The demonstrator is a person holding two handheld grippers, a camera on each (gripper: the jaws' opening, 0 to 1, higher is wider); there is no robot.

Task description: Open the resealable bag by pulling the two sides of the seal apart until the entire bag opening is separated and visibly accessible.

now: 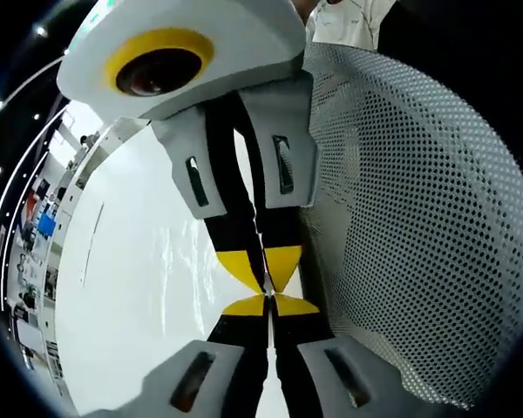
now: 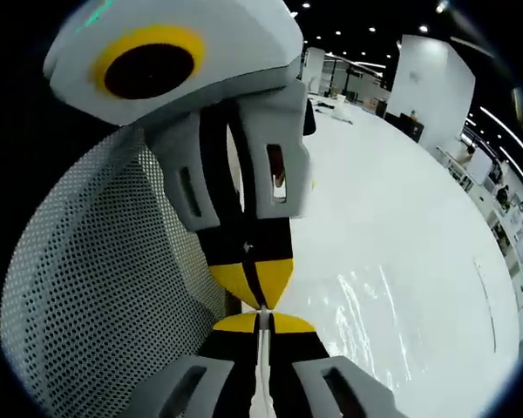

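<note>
Clear bag point(image 1: 170, 287) on white table point(image 2: 401, 218), left gripper point(image 1: 268, 300) and right gripper point(image 2: 261, 315) tip to tip, jaws closed.

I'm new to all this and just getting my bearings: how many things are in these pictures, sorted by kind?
Grippers: 2, the left gripper and the right gripper, tip to tip
Dotted bag: 1
White table: 1
Total: 4
</note>
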